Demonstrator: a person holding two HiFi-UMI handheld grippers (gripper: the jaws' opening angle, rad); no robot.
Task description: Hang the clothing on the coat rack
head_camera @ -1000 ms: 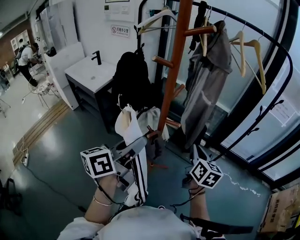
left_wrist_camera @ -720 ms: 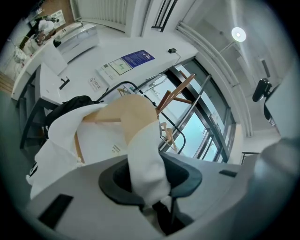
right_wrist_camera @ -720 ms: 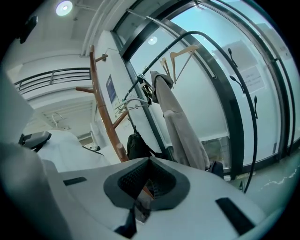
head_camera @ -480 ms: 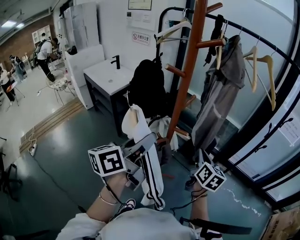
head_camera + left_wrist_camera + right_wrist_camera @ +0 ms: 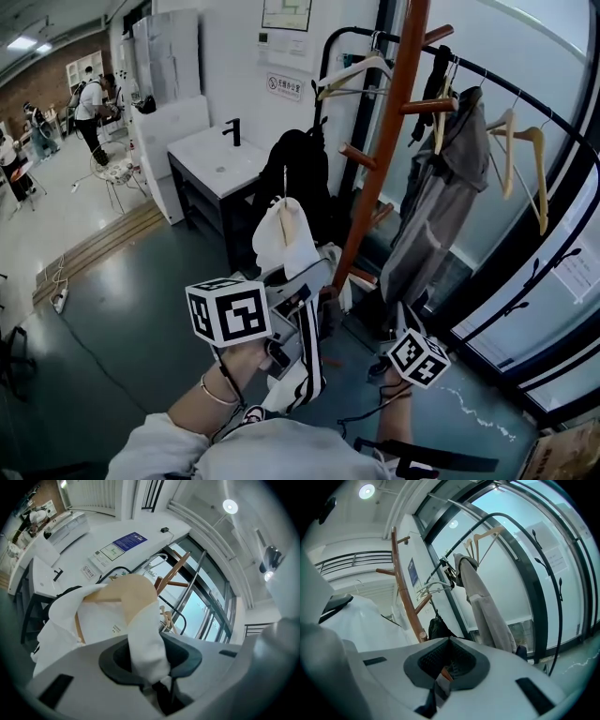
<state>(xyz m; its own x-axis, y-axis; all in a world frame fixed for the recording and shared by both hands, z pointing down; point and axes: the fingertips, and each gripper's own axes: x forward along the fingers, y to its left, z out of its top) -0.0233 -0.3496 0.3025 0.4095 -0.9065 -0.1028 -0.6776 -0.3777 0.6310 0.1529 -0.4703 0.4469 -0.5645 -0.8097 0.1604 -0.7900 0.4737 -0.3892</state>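
Left gripper is clamping its jaws on the white jacket (it's draped on a wooden hanger), holding it up just short of the coat rack. Right gripper is hanging low, jaws pressed together, away from the jacket.

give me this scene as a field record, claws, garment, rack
left claw: shut on white garment, fabric bunched between its jaws
white garment: on a wooden hanger, held up in front of the coat rack, on no peg
right claw: jaws together, low at right, apart from the garment
grey coat: hangs right of the rack's pole
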